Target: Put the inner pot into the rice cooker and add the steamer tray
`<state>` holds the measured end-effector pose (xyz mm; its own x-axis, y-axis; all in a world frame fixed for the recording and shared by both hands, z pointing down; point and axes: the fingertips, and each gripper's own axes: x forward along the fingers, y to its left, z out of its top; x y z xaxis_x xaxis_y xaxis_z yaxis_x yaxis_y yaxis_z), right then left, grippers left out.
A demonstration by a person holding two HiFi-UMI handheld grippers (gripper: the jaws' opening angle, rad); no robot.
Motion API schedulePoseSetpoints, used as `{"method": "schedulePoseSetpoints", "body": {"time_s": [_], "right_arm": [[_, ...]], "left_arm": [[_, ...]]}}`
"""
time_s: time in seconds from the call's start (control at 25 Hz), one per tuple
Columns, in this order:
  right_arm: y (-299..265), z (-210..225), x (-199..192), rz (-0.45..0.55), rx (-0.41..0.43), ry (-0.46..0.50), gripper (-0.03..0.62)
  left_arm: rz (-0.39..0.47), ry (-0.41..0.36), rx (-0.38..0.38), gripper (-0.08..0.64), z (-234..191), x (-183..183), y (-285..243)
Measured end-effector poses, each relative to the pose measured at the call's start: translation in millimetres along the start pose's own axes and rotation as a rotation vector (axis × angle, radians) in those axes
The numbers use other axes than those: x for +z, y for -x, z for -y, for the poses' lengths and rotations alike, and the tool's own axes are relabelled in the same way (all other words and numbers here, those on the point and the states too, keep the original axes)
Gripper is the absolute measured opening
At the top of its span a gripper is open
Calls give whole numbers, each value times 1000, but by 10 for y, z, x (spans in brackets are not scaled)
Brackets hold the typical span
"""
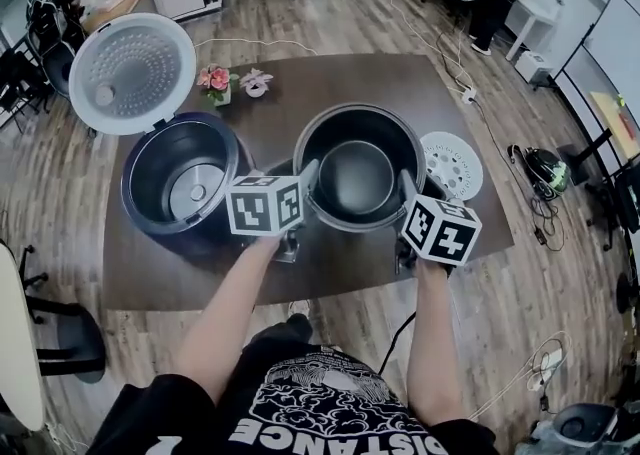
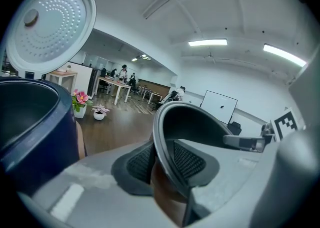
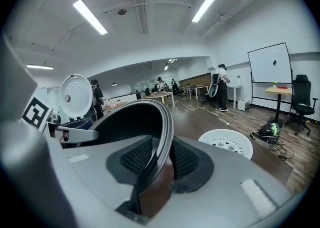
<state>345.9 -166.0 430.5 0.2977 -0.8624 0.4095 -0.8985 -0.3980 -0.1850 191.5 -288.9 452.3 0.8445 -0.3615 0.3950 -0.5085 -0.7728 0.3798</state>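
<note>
The dark metal inner pot [image 1: 356, 175] is held over the middle of the brown table [image 1: 340, 78], to the right of the rice cooker. My left gripper [image 1: 308, 183] is shut on the pot's left rim, and my right gripper [image 1: 408, 191] is shut on its right rim. In the left gripper view the rim [image 2: 200, 122] runs between the ribbed pads [image 2: 140, 164]. In the right gripper view the rim [image 3: 150, 117] sits the same way between the pads [image 3: 182, 159]. The dark blue rice cooker [image 1: 180, 183] stands empty with its white lid [image 1: 130, 73] up. The white steamer tray [image 1: 452, 165] lies flat to the pot's right.
A small pot of pink flowers [image 1: 216, 83] and a small white ornament [image 1: 256, 83] stand at the table's back. A cable [image 1: 455, 83] runs off the right edge to the floor. Office chairs and desks ring the table.
</note>
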Motion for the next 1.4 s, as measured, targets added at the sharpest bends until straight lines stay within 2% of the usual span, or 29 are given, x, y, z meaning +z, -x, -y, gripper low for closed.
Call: {"method": "schedulePoseSetpoints", "body": {"time_s": [0.68,1.4], "right_arm": [[500,-508,329,84,153,55,106],[808,-1414,792,154,367,127,109]], "left_arm": [[160,1,106,120,173,272,940],[330,-5,261,120,77,721,2064]]}}
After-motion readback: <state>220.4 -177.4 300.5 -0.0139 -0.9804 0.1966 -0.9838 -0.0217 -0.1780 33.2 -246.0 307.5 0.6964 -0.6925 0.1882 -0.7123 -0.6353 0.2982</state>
